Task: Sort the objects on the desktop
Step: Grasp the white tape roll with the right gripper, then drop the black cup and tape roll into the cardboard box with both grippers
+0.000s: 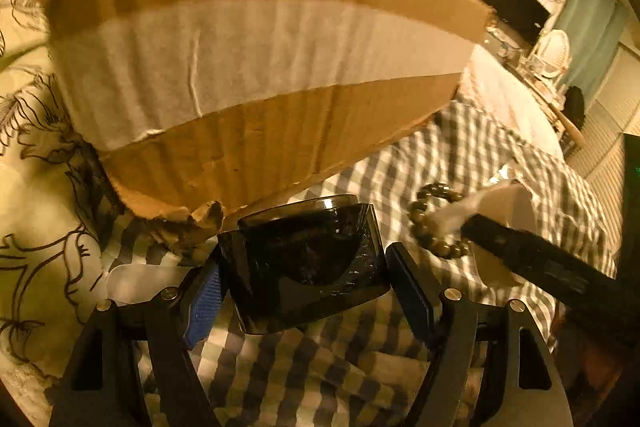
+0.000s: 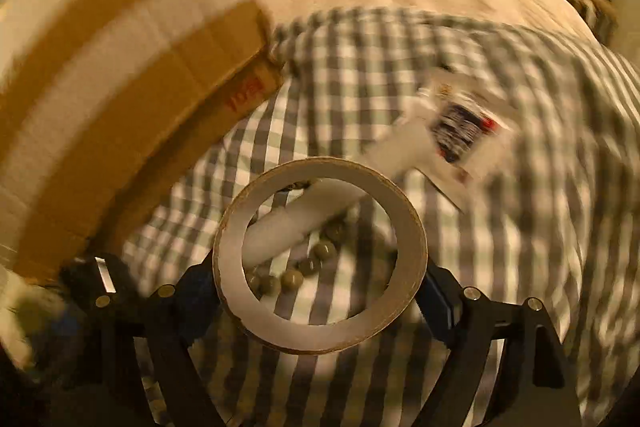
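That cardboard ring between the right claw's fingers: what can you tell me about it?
The cardboard ring looks like a spent tape core: pale, thick-walled, round and hollow. It stands on edge between the right claw fingers, its opening facing the camera. Through it show a white tube and round beads on the checked cloth.

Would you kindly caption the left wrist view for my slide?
Left gripper holding a dark translucent container below a cardboard box, over checked cloth.

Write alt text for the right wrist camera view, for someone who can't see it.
The right gripper holds a cardboard tape ring over a checked cloth. Through the ring show a bead bracelet and a white tube; a cardboard box sits at left.
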